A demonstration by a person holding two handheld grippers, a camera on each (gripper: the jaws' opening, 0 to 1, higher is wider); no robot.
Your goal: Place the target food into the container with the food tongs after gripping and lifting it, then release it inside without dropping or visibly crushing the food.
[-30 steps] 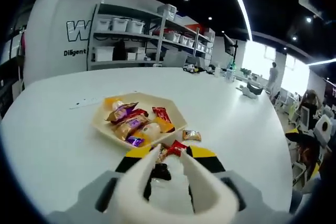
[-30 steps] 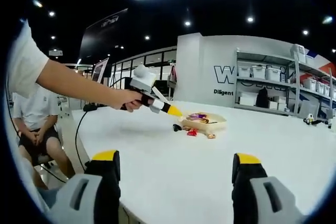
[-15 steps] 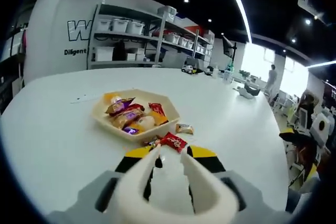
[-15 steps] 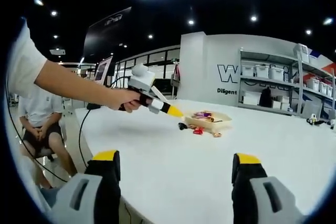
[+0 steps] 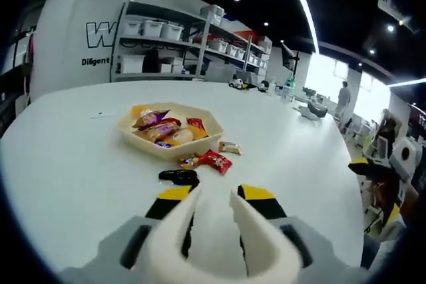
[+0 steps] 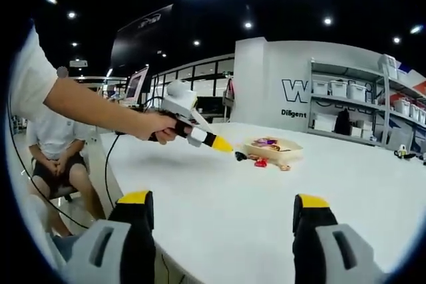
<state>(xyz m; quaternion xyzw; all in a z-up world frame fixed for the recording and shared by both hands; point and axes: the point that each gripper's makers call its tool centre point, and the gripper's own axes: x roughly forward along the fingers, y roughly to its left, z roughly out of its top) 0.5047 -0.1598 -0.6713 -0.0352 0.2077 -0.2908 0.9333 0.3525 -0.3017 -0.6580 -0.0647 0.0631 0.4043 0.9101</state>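
While the cream hexagonal container sits upper left of centre in the left gripper view, filled with wrapped snacks, three more lie on the white table just below and right of it: a red packet, a gold one, a black one. The white food tongs rise from the frame's bottom, slightly parted, holding nothing. The right gripper stands wide and empty at the bottom of its view.

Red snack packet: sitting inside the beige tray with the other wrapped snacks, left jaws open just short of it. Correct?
Not quite. The red snack packet lies on the white table just outside the beige tray, as the left gripper view shows. The rest holds: the left gripper is open, short of it.
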